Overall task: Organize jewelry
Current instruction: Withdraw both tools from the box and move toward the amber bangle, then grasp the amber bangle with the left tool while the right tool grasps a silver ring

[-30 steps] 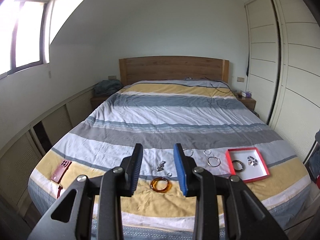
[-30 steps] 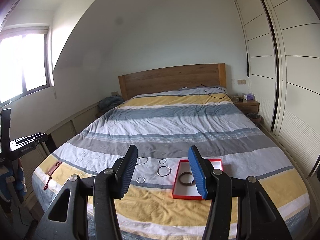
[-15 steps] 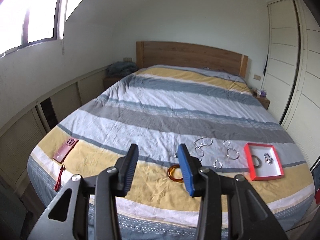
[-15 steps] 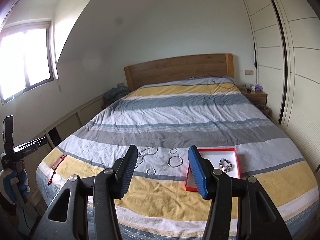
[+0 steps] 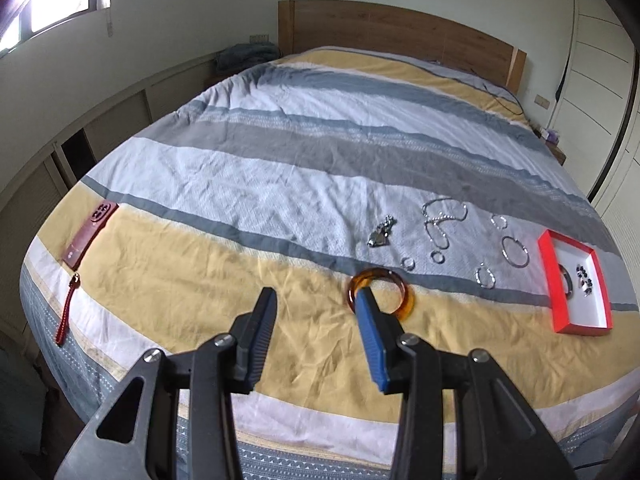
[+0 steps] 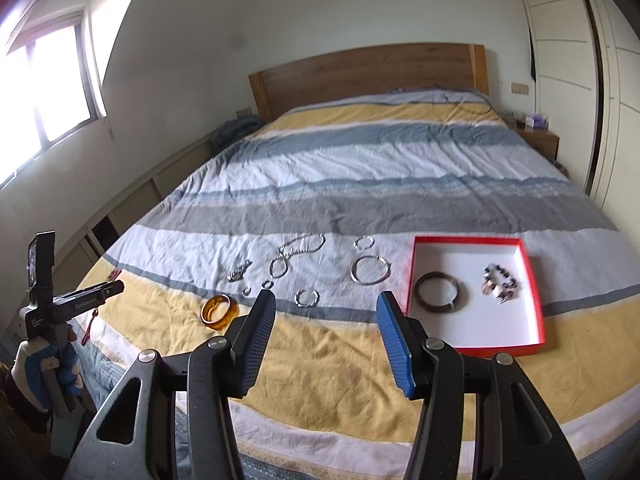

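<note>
Loose jewelry lies on the striped bedcover near the foot of the bed. An amber bangle [image 5: 408, 298] [image 6: 220, 310] sits just past the right fingertip of my left gripper [image 5: 316, 300], which is open and empty above the yellow stripe. Beyond it lie a silver brooch [image 5: 382, 232], a chain necklace [image 5: 440, 216] [image 6: 298, 250], small rings and a large silver hoop [image 5: 515, 251] [image 6: 354, 270]. A red box [image 5: 548, 276] [image 6: 410, 280] holds a dark bangle [image 6: 418, 292] and a beaded bracelet [image 6: 500, 282]. My right gripper [image 6: 326, 300] hovers open and empty, left of the box.
A red phone case [image 5: 90, 236] with a strap lies on the bed's left corner. At the left edge of the right wrist view a gloved hand [image 6: 40, 372] holds a black device. A wooden headboard [image 6: 368, 72] is far back and wardrobes [image 6: 568, 60] stand at the right.
Both grippers have come down and tilted toward the foot of the bed, so the jewelry looks nearer. The left jaws stand a little wider than a second ago.
</note>
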